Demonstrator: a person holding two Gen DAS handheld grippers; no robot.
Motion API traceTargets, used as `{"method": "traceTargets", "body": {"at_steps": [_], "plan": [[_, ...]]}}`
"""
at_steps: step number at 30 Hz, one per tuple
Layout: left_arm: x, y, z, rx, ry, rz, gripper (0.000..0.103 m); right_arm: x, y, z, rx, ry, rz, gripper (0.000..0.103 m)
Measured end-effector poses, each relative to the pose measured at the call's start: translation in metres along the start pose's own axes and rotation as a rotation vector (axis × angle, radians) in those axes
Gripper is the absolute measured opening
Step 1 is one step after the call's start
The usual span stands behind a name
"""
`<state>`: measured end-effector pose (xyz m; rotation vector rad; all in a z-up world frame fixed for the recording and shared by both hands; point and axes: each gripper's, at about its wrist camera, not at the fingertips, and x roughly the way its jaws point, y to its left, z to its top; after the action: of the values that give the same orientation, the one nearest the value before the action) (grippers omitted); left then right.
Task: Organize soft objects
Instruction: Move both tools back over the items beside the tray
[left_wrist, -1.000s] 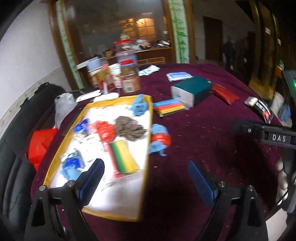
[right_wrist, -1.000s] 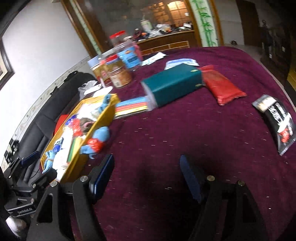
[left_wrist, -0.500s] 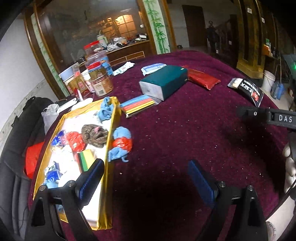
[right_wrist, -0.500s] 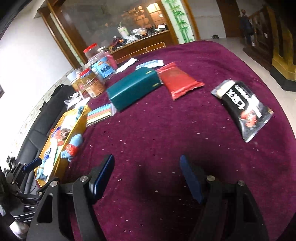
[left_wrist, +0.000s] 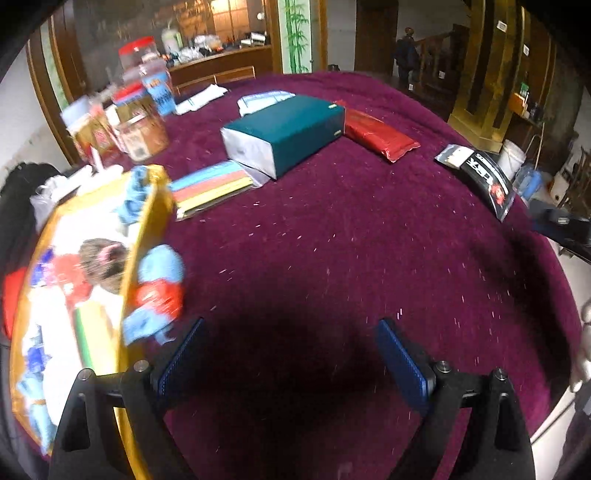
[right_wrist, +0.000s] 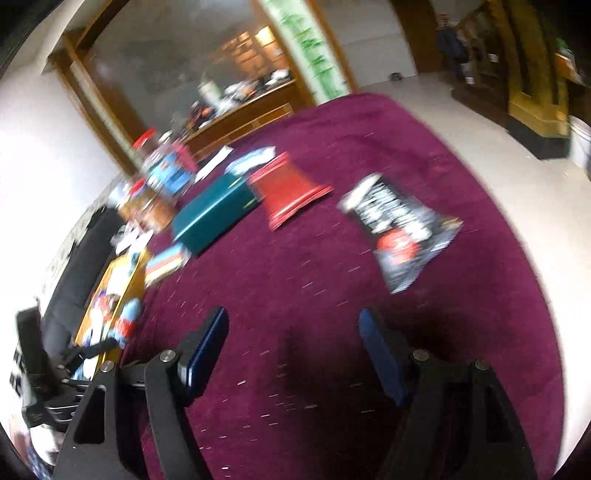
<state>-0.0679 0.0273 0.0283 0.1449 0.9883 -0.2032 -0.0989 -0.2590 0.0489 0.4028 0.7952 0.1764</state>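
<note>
A yellow-rimmed tray (left_wrist: 146, 236) at the left of the purple table holds several soft items: a blue cloth (left_wrist: 135, 197), a brown knit bundle (left_wrist: 103, 260), a red piece (left_wrist: 70, 275). A blue-and-red soft toy (left_wrist: 157, 295) lies on the cloth just right of the tray; it also shows in the right wrist view (right_wrist: 127, 321). My left gripper (left_wrist: 291, 354) is open and empty above bare cloth, right of the toy. My right gripper (right_wrist: 293, 350) is open and empty over the table's middle.
A teal box (left_wrist: 284, 134), a red packet (left_wrist: 376, 134), a black snack bag (left_wrist: 484, 179) and a stack of coloured sheets (left_wrist: 210, 188) lie on the table. Jars (left_wrist: 142, 114) stand at the back left. The table edge (left_wrist: 569, 295) curves at right.
Both cameras have swung to the right: the tray has slid to the left edge of the views and the black snack bag has come closer to centre. Both grippers have stayed open.
</note>
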Motion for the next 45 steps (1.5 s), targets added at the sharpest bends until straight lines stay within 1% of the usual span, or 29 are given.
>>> {"method": "traceTargets", "body": {"at_steps": [2, 4, 6, 7, 9, 12, 14, 18, 21, 25, 28, 30, 31, 32, 34, 35, 37, 41, 43, 45], "plan": [[0.016, 0.0, 0.005, -0.019, 0.028, -0.007, 0.094, -0.01, -0.02, 0.008, 0.045, -0.023, -0.032, 0.073], [0.03, -0.003, 0.008, -0.037, 0.048, -0.042, 0.094, -0.015, -0.037, 0.016, 0.081, -0.036, -0.071, 0.073], [0.04, -0.005, 0.006, -0.044, 0.073, -0.052, 0.095, -0.014, -0.048, 0.022, 0.095, -0.038, -0.102, 0.073], [0.041, -0.007, 0.005, -0.035, 0.06, -0.042, 0.097, -0.012, -0.054, 0.027, 0.096, -0.033, -0.124, 0.073], [0.041, -0.013, 0.001, -0.017, 0.048, -0.037, 0.102, -0.006, -0.058, 0.034, 0.089, -0.031, -0.157, 0.073], [0.039, -0.013, -0.003, -0.016, 0.024, -0.04, 0.102, 0.007, -0.059, 0.048, 0.07, -0.031, -0.184, 0.073], [0.038, -0.012, -0.005, -0.012, 0.023, -0.049, 0.102, 0.017, -0.059, 0.057, 0.072, -0.031, -0.198, 0.073], [0.037, -0.013, -0.008, -0.011, 0.02, -0.043, 0.102, 0.032, -0.047, 0.067, 0.062, -0.023, -0.176, 0.073], [0.036, -0.015, -0.009, 0.0, 0.026, -0.039, 0.102, 0.044, -0.026, 0.069, 0.025, -0.002, -0.151, 0.073], [0.033, -0.013, -0.012, 0.034, 0.047, -0.079, 0.102, 0.064, 0.005, 0.063, -0.013, 0.051, -0.095, 0.072], [0.028, -0.013, -0.02, 0.041, 0.026, -0.084, 0.102, 0.076, 0.03, 0.056, -0.061, 0.088, -0.07, 0.072], [0.024, -0.012, -0.024, 0.055, 0.051, -0.09, 0.102, 0.085, 0.048, 0.052, -0.094, 0.113, -0.055, 0.072], [0.021, -0.009, -0.027, 0.042, 0.063, -0.1, 0.102, 0.09, 0.059, 0.049, -0.113, 0.127, -0.046, 0.072], [0.017, -0.006, -0.03, 0.024, 0.066, -0.119, 0.102, 0.094, 0.07, 0.046, -0.131, 0.139, -0.036, 0.072], [0.001, 0.004, -0.044, -0.021, 0.061, -0.236, 0.102, 0.106, 0.098, 0.04, -0.177, 0.17, -0.003, 0.072], [-0.005, 0.008, -0.048, -0.03, 0.057, -0.267, 0.102, 0.111, 0.112, 0.036, -0.202, 0.186, 0.012, 0.072], [-0.024, 0.02, -0.066, -0.044, 0.024, -0.348, 0.102, 0.123, 0.137, 0.028, -0.245, 0.222, 0.04, 0.072], [-0.049, 0.042, -0.092, -0.038, -0.018, -0.39, 0.102, 0.147, 0.198, -0.002, -0.351, 0.312, 0.123, 0.072], [-0.06, 0.057, -0.105, -0.049, -0.03, -0.45, 0.101, 0.155, 0.226, -0.017, -0.388, 0.337, 0.156, 0.073], [-0.069, 0.067, -0.111, -0.057, -0.049, -0.429, 0.101, 0.162, 0.245, -0.027, -0.386, 0.356, 0.194, 0.073]]}}
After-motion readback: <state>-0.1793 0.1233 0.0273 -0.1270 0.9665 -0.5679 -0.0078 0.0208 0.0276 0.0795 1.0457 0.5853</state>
